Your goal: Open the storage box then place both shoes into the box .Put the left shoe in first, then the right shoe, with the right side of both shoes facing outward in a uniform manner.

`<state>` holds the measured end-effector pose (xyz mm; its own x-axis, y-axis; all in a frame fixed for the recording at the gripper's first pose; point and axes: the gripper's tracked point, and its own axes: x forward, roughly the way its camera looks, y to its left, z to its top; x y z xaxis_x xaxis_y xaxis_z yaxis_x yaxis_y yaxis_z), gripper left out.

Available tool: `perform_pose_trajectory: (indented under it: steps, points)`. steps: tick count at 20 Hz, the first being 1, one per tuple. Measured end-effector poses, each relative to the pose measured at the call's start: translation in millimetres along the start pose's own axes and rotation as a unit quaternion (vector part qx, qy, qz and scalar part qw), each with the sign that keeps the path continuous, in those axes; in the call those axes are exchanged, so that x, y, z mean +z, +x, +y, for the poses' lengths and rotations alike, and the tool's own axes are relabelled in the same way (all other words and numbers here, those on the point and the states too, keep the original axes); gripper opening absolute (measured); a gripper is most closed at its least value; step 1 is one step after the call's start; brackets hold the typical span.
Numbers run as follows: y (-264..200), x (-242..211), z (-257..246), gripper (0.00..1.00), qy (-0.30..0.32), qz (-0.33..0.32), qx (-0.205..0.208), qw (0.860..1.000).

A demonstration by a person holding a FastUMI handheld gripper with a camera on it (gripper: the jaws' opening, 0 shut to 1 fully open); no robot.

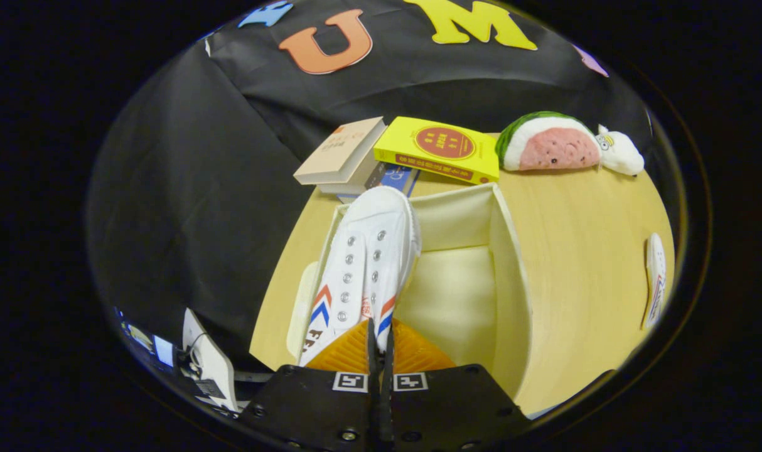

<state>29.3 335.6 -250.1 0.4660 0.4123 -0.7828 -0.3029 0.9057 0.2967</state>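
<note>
One white canvas shoe (365, 263) hangs over the open storage box (509, 276), tool (379, 342) pinched tight on its soft, light heel collar.

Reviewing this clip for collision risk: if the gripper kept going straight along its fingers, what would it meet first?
The gripper is shut on the white shoe, which hangs over the open storage box. Straight ahead, the shoe's toe would probably meet the box's far wall or floor first; depth is unclear.
</note>
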Motion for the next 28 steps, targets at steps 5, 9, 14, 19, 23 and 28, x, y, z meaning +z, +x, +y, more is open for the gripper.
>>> perform_pose_trajectory:
  steps: [5,9,14,19,23,28]
  points:
    - [-0.4,-8.0,6.0,0.0,-0.002,0.004,0.001,1.0]
    - [4.7,-12.2,8.6,0.0,-0.001,0.011,0.0,1.0]
    - [9.8,-12.8,13.3,0.14,-0.015,0.011,0.01,1.0]
    - [-4.6,2.8,11.9,0.93,-0.021,-0.011,0.025,0.999]
    - [-38.3,23.8,3.6,0.91,-0.058,-0.061,0.019,0.996]
    - [-95.4,45.5,-22.6,0.96,-0.117,-0.138,-0.002,0.984]
